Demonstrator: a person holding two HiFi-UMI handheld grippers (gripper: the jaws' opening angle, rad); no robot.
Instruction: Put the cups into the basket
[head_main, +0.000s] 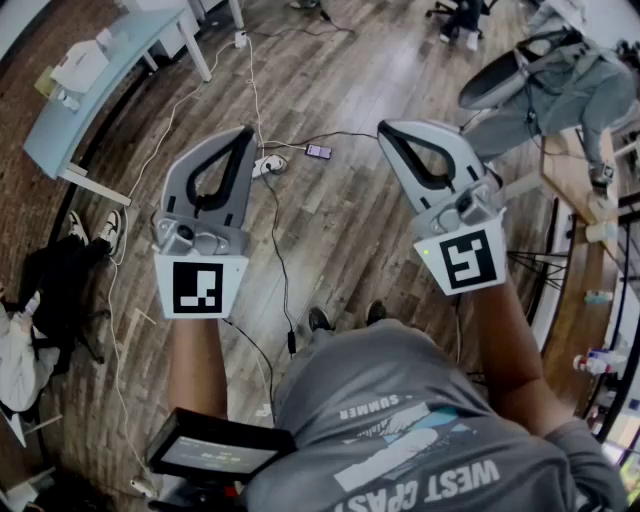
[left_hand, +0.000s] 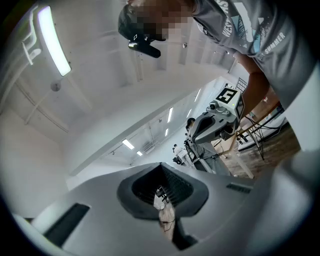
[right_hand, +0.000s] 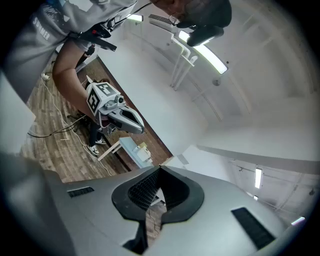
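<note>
Head view: both hands are raised over a wooden floor (head_main: 340, 230). The left gripper (head_main: 245, 132) and the right gripper (head_main: 386, 128) stand side by side, well apart, each with its marker cube (head_main: 198, 286) toward the camera. On each one the two jaws meet at the tips and make a closed loop with nothing inside. Below them on the floor lie a phone (head_main: 318, 152) and a white cable (head_main: 268, 215). A pale blue table (head_main: 85, 110) stands at the upper left. The person's grey shirt (head_main: 400, 420) fills the bottom edge. Cups and basket appear in no view, so their place relative to either gripper cannot be told.

Left gripper view: this camera points up at a white ceiling with a long lamp (left_hand: 50, 40). The jaws are pressed together at the tips, and between them there is only room background. The right gripper shows at the right, beside the person's arm.

Right gripper view: the jaws are likewise fully together and hold nothing. The left gripper shows at the upper left, above the floor and the pale blue table.
</note>
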